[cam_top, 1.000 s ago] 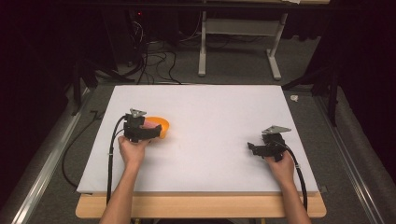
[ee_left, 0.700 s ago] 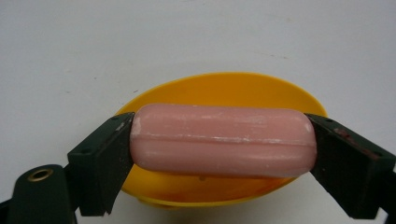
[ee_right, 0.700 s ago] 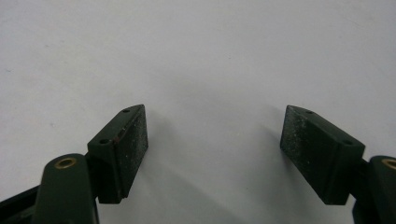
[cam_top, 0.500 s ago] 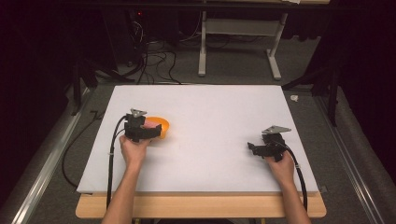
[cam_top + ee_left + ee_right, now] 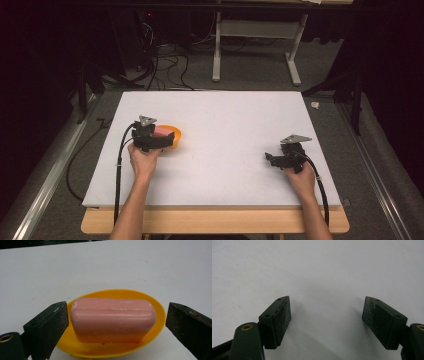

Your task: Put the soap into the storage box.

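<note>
My left gripper [image 5: 115, 322]: jaws spread, straddling soap [image 5: 112, 320], gap each side, no contact seen. Soap lies in dish [image 5: 160, 312], between jaws, just ahead of my hand.

My right gripper [image 5: 327, 322]: jaws spread, nothing between, bare table [image 5: 324, 270] beneath. Well apart from dish, off to my right.

Risks, judged:
- Soap likely slick; off-centre squeeze could pop it forward out of jaws.
- Jaw tips low, near dish rim; closing could catch rim, tip or drag dish.
- Dish light, unbraced; may slide on table.
</note>
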